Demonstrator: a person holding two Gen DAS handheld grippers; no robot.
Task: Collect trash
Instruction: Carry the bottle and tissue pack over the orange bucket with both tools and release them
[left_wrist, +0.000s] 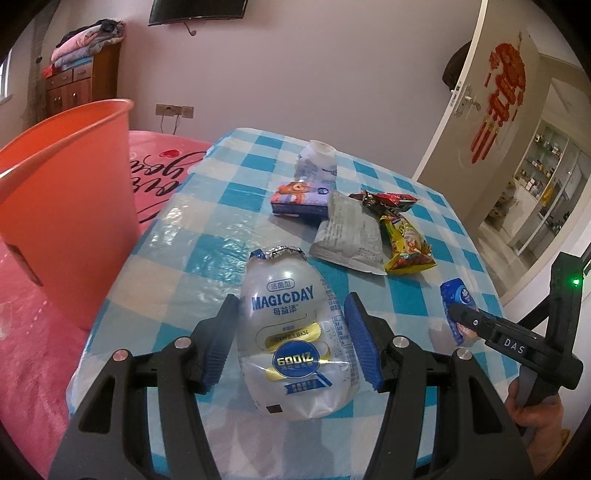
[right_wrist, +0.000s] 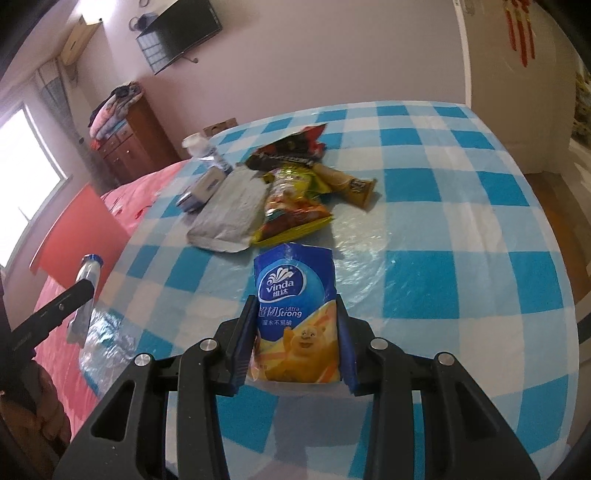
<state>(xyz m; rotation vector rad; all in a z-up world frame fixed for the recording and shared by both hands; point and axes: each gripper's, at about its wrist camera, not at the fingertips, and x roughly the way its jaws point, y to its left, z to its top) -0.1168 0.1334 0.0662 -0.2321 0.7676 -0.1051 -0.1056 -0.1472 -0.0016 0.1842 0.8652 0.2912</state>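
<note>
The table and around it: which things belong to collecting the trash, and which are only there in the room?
For the job:
- drink bottle, in left gripper
- tissue pack, in right gripper
- orange bin
- grey wrapper
- yellow snack bag
- red wrapper

Just there:
- television
- wooden cabinet
- door

A clear squashed plastic yogurt bottle (left_wrist: 291, 332) and a blue-and-yellow tissue packet (right_wrist: 295, 314) are lifted above the near edge of the checked tablecloth (right_wrist: 443, 221); an orange plastic bin (left_wrist: 62, 206) stands off its left edge.
</note>
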